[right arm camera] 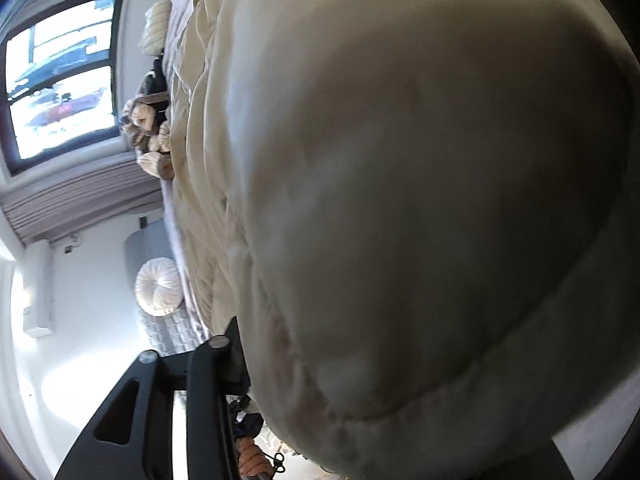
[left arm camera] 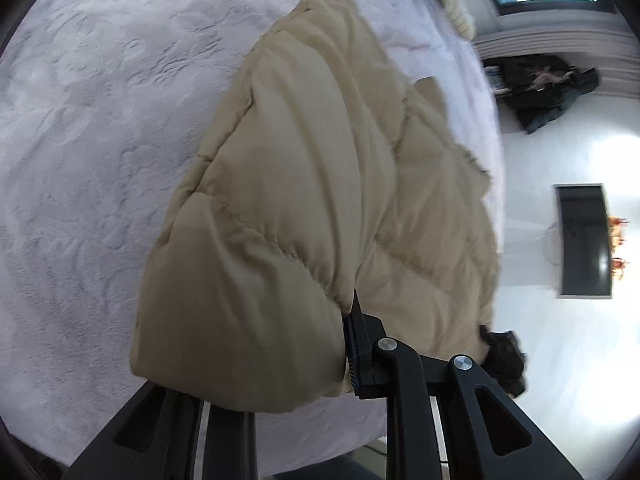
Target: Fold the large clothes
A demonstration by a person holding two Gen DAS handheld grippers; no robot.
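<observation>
1. While bunching up close against the left wrist lens, filling the middle of that view: puffy beige jacket (left arm camera: 304, 200), quilted seams running across it.
2. Gripping a fold of that jacket near the bottom: left gripper (left arm camera: 304, 364), with one black finger (left arm camera: 362, 354) pressing into the fabric and the other hidden under the padding.
3. Lying partly on the bed, over a pale lilac bedspread (left arm camera: 88, 128) embossed with a floral pattern.
4. Crowding the right wrist view as well: jacket (right arm camera: 420, 200), blurred and pressed nearly onto the lens.
5. Showing only one black finger (right arm camera: 224, 360) at the jacket's edge: right gripper (right arm camera: 256, 364), other finger covered by cloth, so cannot tell whether clenched or released.
6. Sitting farther off at the head of the bed: plush toys (right arm camera: 148, 128) and a round cream cushion (right arm camera: 158, 286).
7. Hanging beyond on the white wall: dark screen (left arm camera: 584, 240), with a heap of dark clothes (left arm camera: 544, 92) nearby.
8. Glowing farthest back: window (right arm camera: 60, 76).
</observation>
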